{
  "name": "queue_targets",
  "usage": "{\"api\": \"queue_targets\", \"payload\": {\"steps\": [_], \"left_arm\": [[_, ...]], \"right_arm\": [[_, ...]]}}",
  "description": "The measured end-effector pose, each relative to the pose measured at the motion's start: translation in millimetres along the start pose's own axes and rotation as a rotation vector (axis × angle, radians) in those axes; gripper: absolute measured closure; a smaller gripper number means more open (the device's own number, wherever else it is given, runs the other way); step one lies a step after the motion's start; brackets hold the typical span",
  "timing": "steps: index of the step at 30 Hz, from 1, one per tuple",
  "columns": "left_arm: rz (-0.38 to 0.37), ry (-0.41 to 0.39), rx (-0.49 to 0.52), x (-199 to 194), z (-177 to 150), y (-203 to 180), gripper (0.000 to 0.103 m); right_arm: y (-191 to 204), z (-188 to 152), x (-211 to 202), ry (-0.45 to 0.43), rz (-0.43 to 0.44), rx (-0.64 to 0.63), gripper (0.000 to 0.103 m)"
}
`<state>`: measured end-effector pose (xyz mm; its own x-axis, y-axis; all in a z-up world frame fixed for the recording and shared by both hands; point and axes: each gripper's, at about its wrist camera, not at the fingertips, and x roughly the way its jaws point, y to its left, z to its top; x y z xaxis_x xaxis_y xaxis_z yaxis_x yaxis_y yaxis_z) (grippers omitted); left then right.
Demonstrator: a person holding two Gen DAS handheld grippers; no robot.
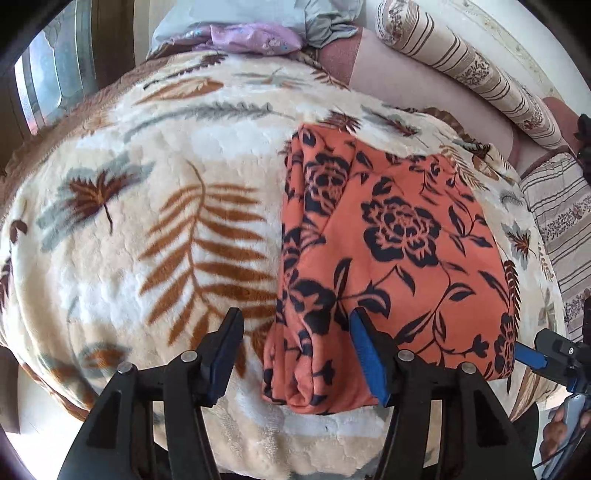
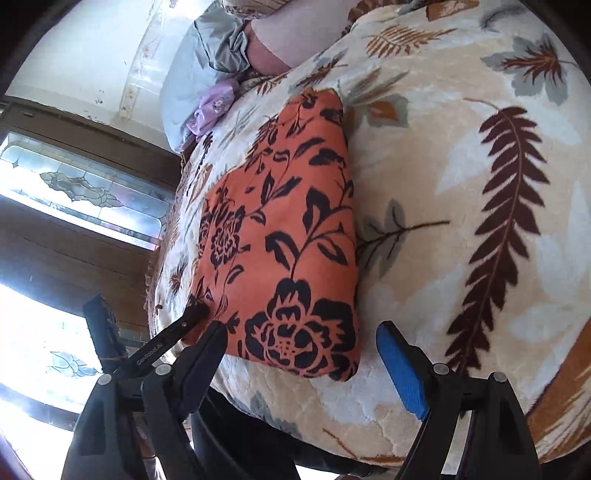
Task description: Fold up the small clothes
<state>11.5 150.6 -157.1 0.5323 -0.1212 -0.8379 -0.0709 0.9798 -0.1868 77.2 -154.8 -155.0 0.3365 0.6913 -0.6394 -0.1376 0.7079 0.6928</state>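
A folded orange garment with a black flower print lies flat on a cream leaf-patterned blanket. My left gripper straddles the garment's near left corner. Its blue pad rests against the cloth, its other finger stands clear over the blanket, and the jaws are open. In the right wrist view the same garment has its near end between the fingers of my right gripper, which is open wide with a gap at the blue pad. One finger of the left gripper touches the garment's far corner there.
A heap of grey-blue cloth and lilac cloth lies at the blanket's far end. A striped bolster runs along the right. A patterned glass window is on the left. A person's hand shows at the lower right.
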Motion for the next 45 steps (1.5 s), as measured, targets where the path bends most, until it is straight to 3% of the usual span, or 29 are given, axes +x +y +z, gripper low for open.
{"api": "queue_targets", "payload": {"steps": [13,45], "left_arm": [[0.087,-0.122,0.068,-33,36,-17,0.04],[0.111,-0.123,0.087,-23,59,-23,0.038]], "right_arm": [[7,28,-20,-0.094,-0.026,-0.002,0.018],[8,53,4,-0.083,-0.044,0.002,0.017]]}}
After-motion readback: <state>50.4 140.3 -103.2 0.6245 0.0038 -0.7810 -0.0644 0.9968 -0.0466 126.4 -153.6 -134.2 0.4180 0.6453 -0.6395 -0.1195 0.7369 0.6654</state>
